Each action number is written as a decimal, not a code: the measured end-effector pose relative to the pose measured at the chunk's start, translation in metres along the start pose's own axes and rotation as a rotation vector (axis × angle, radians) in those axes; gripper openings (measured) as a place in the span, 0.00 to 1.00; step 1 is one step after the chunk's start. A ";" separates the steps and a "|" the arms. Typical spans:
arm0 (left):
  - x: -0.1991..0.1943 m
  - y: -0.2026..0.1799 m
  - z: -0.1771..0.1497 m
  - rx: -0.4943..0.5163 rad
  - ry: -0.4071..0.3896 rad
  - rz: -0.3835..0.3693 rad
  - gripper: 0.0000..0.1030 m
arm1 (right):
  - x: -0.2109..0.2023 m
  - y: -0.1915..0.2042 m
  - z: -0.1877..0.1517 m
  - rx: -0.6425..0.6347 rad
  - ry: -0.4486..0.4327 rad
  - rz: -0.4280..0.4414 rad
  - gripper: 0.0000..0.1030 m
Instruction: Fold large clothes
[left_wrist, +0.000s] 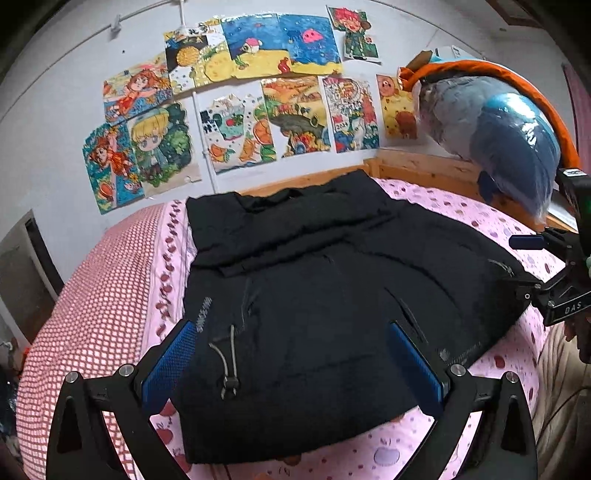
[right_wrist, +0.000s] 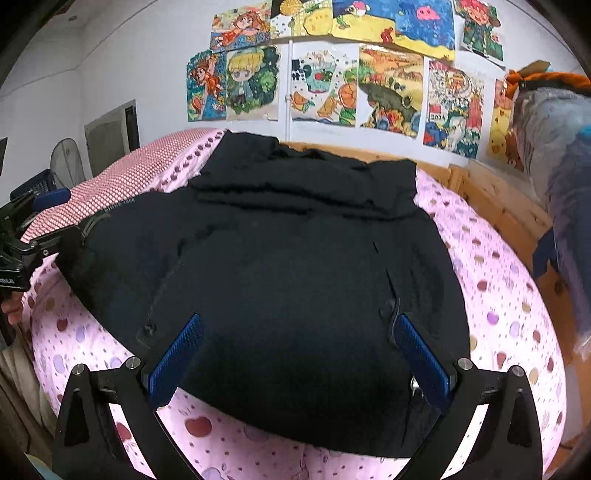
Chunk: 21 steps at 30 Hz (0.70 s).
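Note:
A large black padded jacket (left_wrist: 314, 280) lies flat on the pink spotted bed sheet (left_wrist: 480, 218), with its sleeves folded across the upper part. My left gripper (left_wrist: 295, 358) is open over the jacket's near left hem, and a drawstring toggle (left_wrist: 229, 380) lies between the blue pads (left_wrist: 173, 354). In the right wrist view the same jacket (right_wrist: 280, 251) fills the middle. My right gripper (right_wrist: 299, 354) is open over its near right hem. Each gripper also appears at the edge of the other's view, as the right gripper (left_wrist: 554, 288) and the left gripper (right_wrist: 22, 240).
Children's drawings (left_wrist: 240, 92) cover the wall behind the bed. A wooden bed frame (left_wrist: 417, 166) runs along the far side. A bagged blue-grey quilt with orange trim (left_wrist: 498, 122) sits at the right. A red-checked cover (left_wrist: 92, 295) lies left of the jacket. A fan (right_wrist: 66, 162) stands beyond the bed.

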<state>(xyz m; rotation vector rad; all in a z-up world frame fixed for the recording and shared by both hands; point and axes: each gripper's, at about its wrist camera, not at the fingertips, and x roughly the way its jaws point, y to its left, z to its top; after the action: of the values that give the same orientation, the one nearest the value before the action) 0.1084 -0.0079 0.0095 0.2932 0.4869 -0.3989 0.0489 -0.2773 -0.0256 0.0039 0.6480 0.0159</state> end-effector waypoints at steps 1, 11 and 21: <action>0.001 0.001 -0.002 -0.001 0.009 -0.008 1.00 | 0.000 0.000 -0.004 0.002 -0.001 0.002 0.98; 0.010 -0.008 -0.042 0.100 0.111 -0.033 1.00 | 0.009 0.002 -0.046 -0.024 0.039 0.030 0.98; 0.020 -0.022 -0.056 0.288 0.148 0.002 1.00 | 0.016 -0.001 -0.061 -0.136 0.074 0.002 0.98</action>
<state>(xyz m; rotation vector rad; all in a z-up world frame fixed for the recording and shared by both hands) 0.0932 -0.0126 -0.0521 0.6049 0.5747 -0.4475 0.0250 -0.2777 -0.0841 -0.1280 0.7195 0.0628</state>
